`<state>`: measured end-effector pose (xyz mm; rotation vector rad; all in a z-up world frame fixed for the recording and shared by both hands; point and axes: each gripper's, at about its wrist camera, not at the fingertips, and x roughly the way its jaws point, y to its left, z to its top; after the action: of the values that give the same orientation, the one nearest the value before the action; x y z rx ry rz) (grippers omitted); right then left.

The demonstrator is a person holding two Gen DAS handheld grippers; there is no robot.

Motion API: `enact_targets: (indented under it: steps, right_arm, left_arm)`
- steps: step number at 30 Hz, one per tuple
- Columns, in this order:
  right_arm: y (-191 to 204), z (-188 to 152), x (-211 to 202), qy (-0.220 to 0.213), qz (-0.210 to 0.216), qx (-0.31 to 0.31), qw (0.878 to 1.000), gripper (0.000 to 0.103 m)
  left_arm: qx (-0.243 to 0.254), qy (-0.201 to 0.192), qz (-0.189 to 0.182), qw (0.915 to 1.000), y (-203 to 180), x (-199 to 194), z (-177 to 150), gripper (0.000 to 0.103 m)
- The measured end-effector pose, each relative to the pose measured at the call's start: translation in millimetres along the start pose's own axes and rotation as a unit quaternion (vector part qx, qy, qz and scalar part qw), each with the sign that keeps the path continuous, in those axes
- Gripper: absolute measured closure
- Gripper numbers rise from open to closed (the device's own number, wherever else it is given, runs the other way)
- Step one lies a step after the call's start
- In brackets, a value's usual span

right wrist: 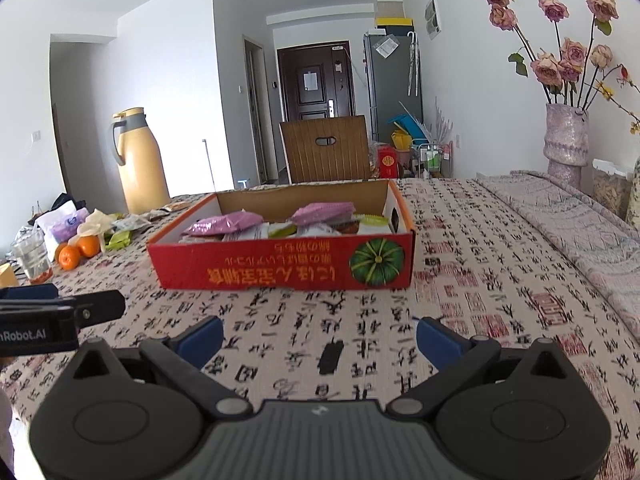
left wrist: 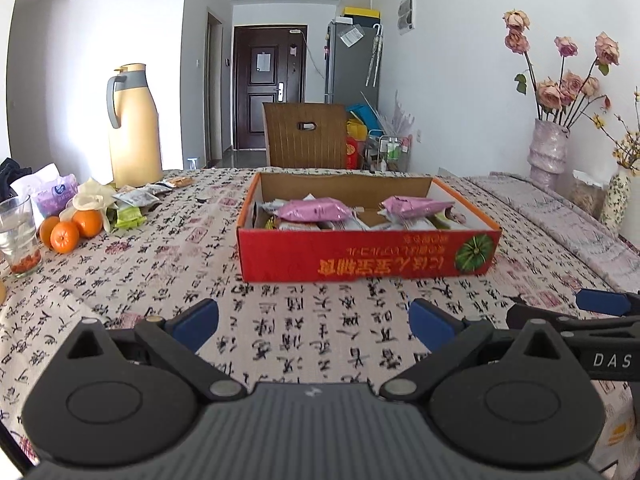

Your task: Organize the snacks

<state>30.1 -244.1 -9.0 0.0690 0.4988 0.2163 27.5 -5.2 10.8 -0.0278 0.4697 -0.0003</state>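
A red cardboard box [left wrist: 368, 258] [right wrist: 280, 268] stands open on the table and holds several snack packets, with two pink ones [left wrist: 316, 210] [right wrist: 228, 224] on top. More loose snack packets [left wrist: 134, 204] [right wrist: 120, 236] lie at the far left by the oranges. My left gripper [left wrist: 314, 320] is open and empty, low over the cloth in front of the box. My right gripper [right wrist: 320, 334] is open and empty beside it; it also shows at the right edge of the left wrist view [left wrist: 600, 304].
A yellow thermos jug [left wrist: 134, 128] [right wrist: 140, 160], oranges [left wrist: 72, 228] [right wrist: 78, 252], a glass [left wrist: 18, 236] and a tissue pack [left wrist: 56, 194] stand at the left. Vases of dried flowers [left wrist: 548, 152] [right wrist: 566, 140] stand at the right. A wooden chair [left wrist: 306, 136] is behind the table.
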Motion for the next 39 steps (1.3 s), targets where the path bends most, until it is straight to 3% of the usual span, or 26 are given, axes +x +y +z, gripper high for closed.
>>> enact_targets:
  steps: [39]
  right_arm:
    - [-0.1, -13.0, -8.5, 0.009, 0.000, 0.001, 1.000, 0.000]
  left_arm:
    - [0.001, 0.014, 0.000, 0.9999, 0.3, -5.4, -14.8, 0.000]
